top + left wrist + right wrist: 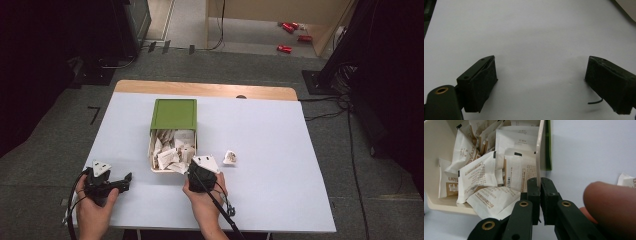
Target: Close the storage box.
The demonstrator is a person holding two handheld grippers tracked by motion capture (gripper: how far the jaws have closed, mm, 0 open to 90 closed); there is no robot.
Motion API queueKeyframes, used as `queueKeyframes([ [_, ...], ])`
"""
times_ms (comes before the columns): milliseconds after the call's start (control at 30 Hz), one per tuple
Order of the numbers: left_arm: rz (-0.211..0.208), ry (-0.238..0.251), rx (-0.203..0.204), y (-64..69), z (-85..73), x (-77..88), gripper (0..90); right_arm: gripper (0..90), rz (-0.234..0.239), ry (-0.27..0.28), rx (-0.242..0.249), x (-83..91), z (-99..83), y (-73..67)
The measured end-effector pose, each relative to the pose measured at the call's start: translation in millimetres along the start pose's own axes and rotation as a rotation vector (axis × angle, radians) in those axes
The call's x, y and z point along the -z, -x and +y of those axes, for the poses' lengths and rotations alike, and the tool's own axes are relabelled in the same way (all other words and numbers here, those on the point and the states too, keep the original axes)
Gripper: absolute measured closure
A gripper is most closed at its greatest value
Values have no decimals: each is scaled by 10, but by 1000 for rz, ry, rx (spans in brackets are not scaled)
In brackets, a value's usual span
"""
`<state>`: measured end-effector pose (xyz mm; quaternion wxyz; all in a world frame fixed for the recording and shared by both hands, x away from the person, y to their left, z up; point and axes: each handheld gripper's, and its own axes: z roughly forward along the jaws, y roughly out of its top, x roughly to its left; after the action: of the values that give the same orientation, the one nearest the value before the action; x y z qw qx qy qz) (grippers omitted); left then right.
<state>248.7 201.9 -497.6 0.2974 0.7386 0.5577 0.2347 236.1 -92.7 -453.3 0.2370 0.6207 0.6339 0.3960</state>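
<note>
Fingers (540,185) of my right hand pinch the near right wall of the cream plastic box (539,152) of white paper packets (477,176); my left fingers (487,75) are spread wide over the bare tabletop (534,32).

Both grippers matte black: left gripper (126,181), right gripper (190,169). Grey triangular plate on top, brass-ringed screw holes behind jaws, black cable trailing back. Forearms bare.

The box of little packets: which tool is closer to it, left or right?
Right. The right tool is shut on the wall of the box. The left tool is open over bare table, apart from the box.
</note>
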Motion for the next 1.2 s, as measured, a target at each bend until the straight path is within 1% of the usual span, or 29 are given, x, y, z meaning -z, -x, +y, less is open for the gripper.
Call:
queueKeyframes([
  [333,0,0,0,0,0,0,109,878,-2,7,8,-100,63,22],
  [800,0,0,0,0,0,0,109,876,3,17,7,-229,148,50],
  [1067,0,0,1,0,0,0,109,863,32,16,20,-242,164,93],
  [1100,0,0,0,0,0,0,109,842,56,9,4,-223,170,113],
  [1133,0,0,0,0,0,0,109,842,56,9,4,-223,170,113],
  [1167,0,0,0,0,0,0,109,783,80,19,7,-176,174,124],
  [1200,0,0,0,0,0,0,109,783,80,19,7,-176,174,124],
])
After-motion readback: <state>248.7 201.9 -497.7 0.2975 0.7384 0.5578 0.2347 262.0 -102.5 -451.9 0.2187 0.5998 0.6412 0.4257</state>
